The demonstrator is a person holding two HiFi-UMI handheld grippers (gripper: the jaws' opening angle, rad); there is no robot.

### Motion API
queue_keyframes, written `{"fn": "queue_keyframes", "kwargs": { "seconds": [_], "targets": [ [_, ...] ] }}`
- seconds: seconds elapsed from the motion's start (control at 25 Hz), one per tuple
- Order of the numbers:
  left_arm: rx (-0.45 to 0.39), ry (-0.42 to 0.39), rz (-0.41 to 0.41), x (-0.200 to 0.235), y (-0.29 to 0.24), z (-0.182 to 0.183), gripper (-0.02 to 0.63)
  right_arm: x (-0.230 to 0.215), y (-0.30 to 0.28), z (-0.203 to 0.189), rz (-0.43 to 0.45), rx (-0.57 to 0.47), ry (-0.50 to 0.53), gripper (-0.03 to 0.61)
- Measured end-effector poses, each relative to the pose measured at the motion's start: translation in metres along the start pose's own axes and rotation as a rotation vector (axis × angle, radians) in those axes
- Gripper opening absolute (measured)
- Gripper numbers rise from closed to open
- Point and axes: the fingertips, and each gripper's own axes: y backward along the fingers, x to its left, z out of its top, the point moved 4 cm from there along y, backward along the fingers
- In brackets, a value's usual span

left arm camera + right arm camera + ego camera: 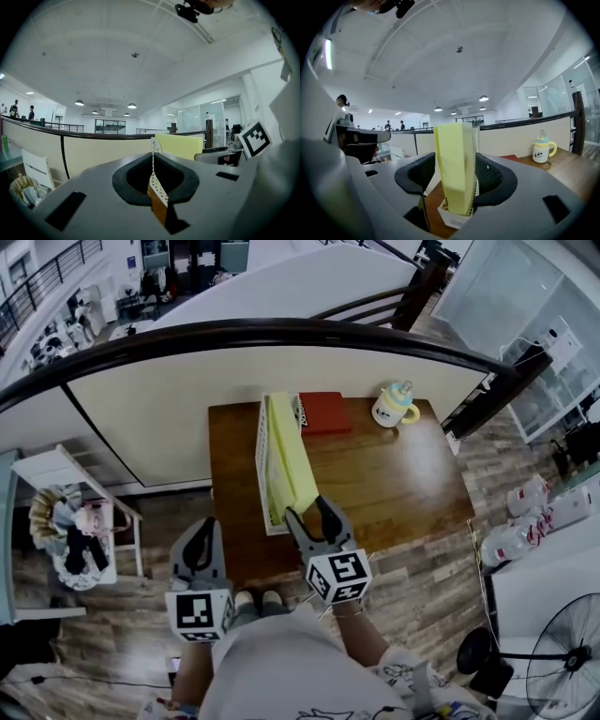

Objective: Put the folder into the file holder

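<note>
The right hand-held gripper (455,164) is pinching the near upright edge of a pale yellow, flat card folder (454,154), one black ribbed pad lying against each face. The folder is standing on edge inside a long white perforated file holder (262,451), its lower corner sitting down in the holder's near end, and in the head view it is leaning to the right across the holder's length. The holder is resting on a brown wooden table (394,474), running away from the person, with a red book (323,413) and a small white cup with a teal lid (396,406) beyond it at the far edge. The left hand-held gripper (199,535) is hovering off the table's near-left corner, well apart from the holder, with its jaws pressed together on nothing. The folder is probably light and thin, stiff along its spine but likely to bow if squeezed mid-sheet, and its smooth faces could slip between the pads. Gripping near an edge or corner, as here, looks like the surest hold. It also seems to need straightening before it is let go.
</note>
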Motion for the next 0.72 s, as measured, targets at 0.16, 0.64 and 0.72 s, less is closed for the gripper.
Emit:
{"fn": "queue_keyframes", "kwargs": {
  "seconds": [0.16, 0.64, 0.72],
  "targets": [
    [-0.016, 0.009, -0.004, -0.005, 0.000, 0.009, 0.011, -0.005, 0.010, 0.015, 0.006, -0.040, 0.004, 0.238],
    [-0.043, -0.003, -0.016, -0.017, -0.006, 0.018, 0.011, -0.009, 0.024, 0.028, 0.155, -0.038, -0.022, 0.217],
    [-0.041, -0.002, -0.022, -0.019, -0.007, 0.017, 0.011, -0.006, 0.026, 0.026, 0.170, -0.034, -0.027, 0.197]
  ]
}}
